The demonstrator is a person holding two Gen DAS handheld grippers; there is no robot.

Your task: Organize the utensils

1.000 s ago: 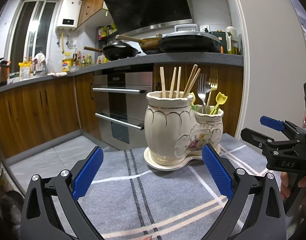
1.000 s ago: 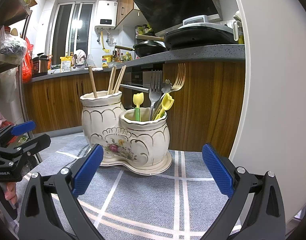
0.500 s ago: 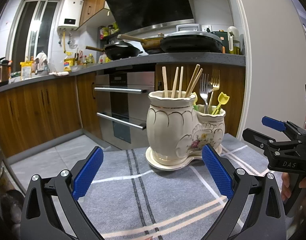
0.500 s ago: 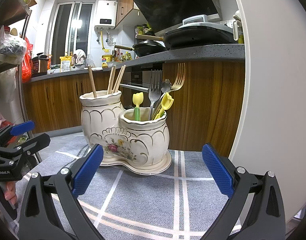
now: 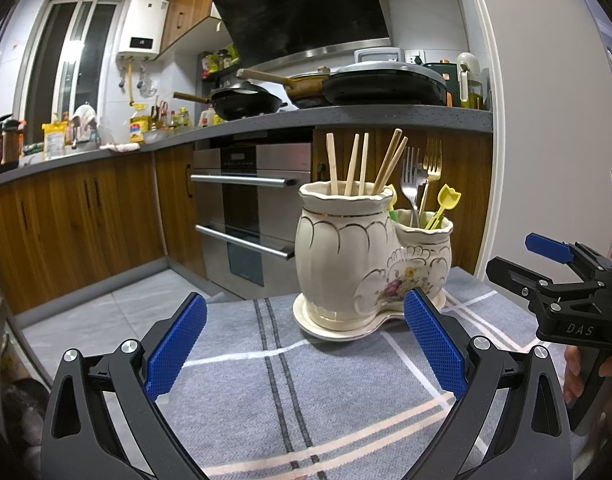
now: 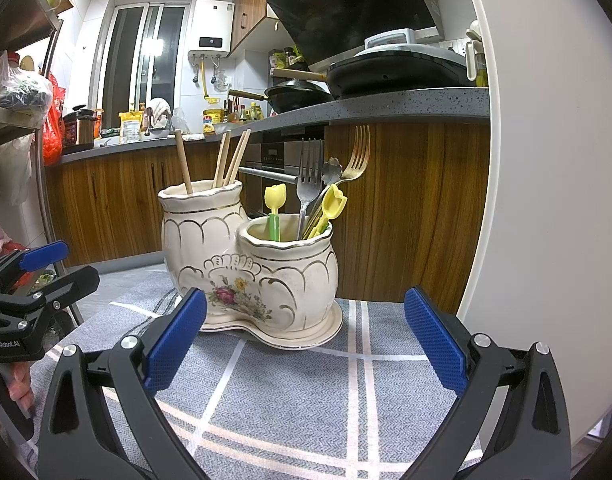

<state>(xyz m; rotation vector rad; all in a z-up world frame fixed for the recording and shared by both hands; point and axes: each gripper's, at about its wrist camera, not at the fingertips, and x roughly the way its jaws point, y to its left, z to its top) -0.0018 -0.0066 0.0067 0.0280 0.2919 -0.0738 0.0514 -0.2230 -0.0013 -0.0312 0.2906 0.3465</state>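
Note:
A cream ceramic double holder (image 5: 346, 256) (image 6: 242, 264) stands on a grey checked cloth (image 5: 306, 400) (image 6: 306, 400). Its tall pot holds several wooden chopsticks (image 5: 360, 164) (image 6: 226, 158). Its short pot holds forks (image 5: 410, 178) (image 6: 308, 176) and yellow tulip-shaped picks (image 5: 446, 200) (image 6: 334, 204). My left gripper (image 5: 304, 344) is open and empty, in front of the holder. My right gripper (image 6: 304, 344) is open and empty, also in front of it. Each gripper shows at the edge of the other's view: the right gripper (image 5: 546, 276), the left gripper (image 6: 38, 276).
A white wall (image 6: 546, 160) stands close on the right of the cloth. Behind are wooden cabinets (image 5: 86, 220), an oven (image 5: 250, 208) and a dark countertop (image 5: 346, 116) with pans. A metal shelf with bags (image 6: 14, 92) is at the left.
The left wrist view has shifted slightly, so the holder sits a little more to the right and nearer. The right gripper has hardly moved. Both stay open.

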